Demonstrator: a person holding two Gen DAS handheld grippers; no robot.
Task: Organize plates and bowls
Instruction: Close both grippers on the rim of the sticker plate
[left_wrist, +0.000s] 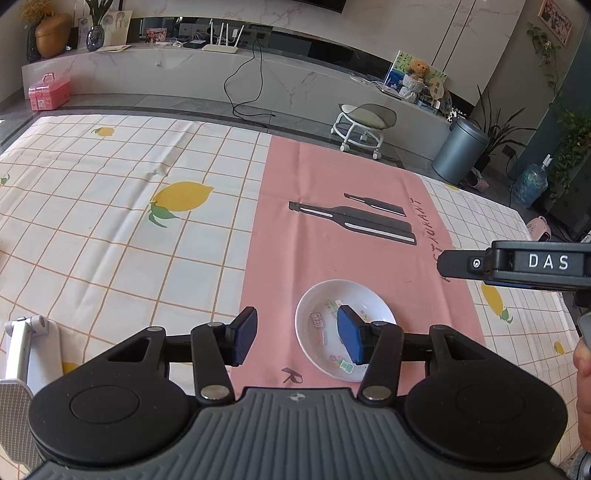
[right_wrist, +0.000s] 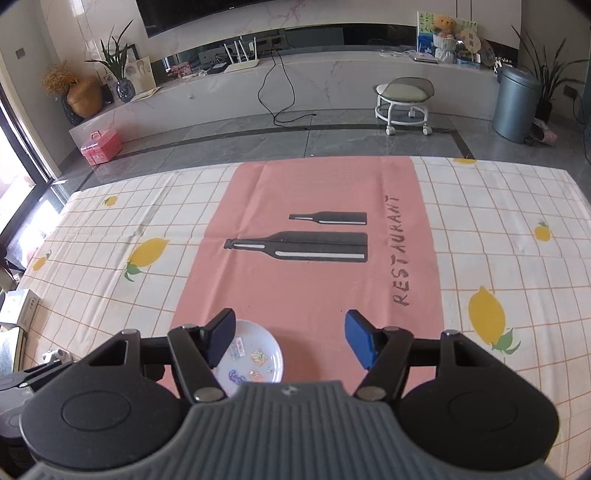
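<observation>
White plate (left_wrist: 345, 325) — 1 pad (left_wrist: 351, 339) hides its middle.

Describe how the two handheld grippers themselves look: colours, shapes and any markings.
Both match. The left gripper and the right gripper each have a grey ribbed body with a small logo, two round black discs at the sides, black linkage arms with silver pivot pins, and blue ribbed fingertip pads. Seen side-on from the left wrist camera, the right gripper bears white letters "DAS". No cables or sleeves show.
</observation>
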